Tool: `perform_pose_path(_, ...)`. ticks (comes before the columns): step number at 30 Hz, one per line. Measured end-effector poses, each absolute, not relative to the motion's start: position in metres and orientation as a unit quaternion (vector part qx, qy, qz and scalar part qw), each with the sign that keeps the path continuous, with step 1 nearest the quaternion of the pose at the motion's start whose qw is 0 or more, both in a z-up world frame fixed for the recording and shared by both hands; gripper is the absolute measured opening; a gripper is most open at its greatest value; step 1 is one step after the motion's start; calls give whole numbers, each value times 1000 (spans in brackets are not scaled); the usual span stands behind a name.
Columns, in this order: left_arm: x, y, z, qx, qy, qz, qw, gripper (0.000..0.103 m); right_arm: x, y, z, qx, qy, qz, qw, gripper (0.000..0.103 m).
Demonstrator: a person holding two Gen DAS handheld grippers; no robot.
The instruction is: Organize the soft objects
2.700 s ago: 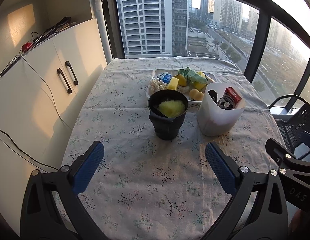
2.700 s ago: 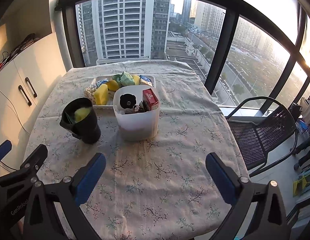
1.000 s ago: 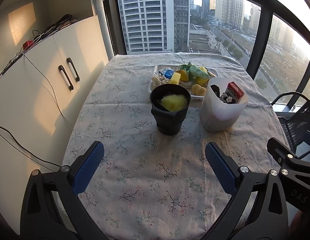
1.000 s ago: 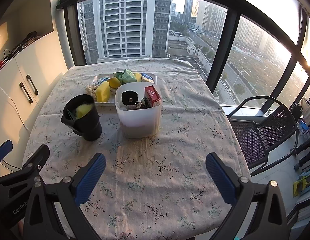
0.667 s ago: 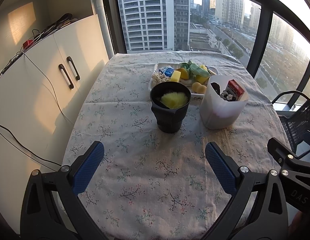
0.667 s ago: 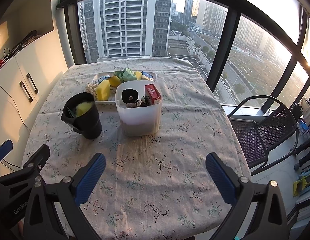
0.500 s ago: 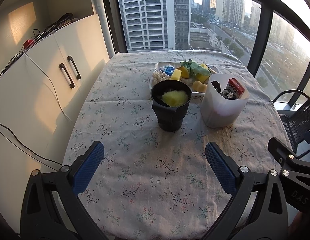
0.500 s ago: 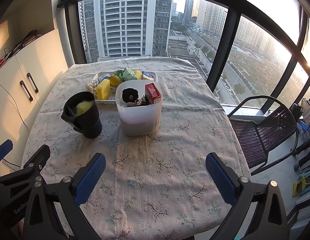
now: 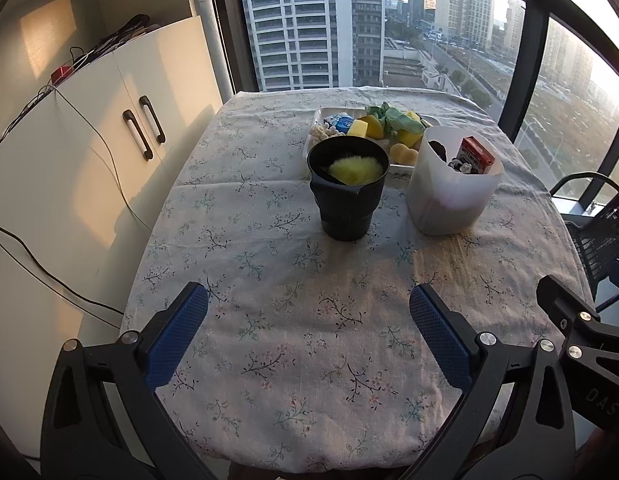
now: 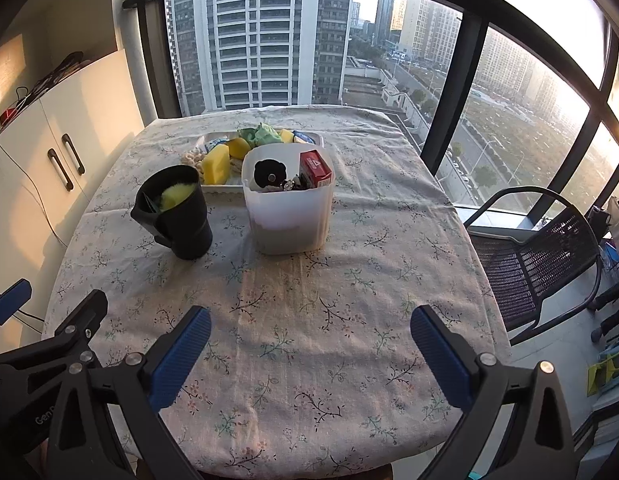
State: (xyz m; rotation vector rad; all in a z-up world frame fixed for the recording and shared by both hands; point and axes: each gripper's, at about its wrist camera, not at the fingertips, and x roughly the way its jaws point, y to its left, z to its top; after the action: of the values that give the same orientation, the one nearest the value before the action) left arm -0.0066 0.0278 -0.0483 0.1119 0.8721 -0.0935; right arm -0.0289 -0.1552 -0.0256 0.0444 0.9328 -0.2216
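A floral tablecloth (image 9: 293, 280) covers the table by tall windows (image 10: 269, 40); white cabinet (image 9: 109, 128) left; left gripper (image 9: 309, 320) and right gripper (image 10: 309, 340) hover near, jaws wide, empty; soft objects (image 9: 389, 124) fill the far tray (image 10: 213, 189); black cup (image 9: 349, 200) left of white bin (image 9: 449, 200).

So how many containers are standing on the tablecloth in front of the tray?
2. A black cup with a yellow fluffy item inside stands on the left; a white tub holding a red carton stands to its right, both just in front of the tray.
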Motion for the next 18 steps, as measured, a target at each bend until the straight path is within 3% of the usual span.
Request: perform_pose_path(18, -31, 46, -106, 22, 467, -41, 883, 101, -56, -141, -90, 19, 498, -85, 863, 102)
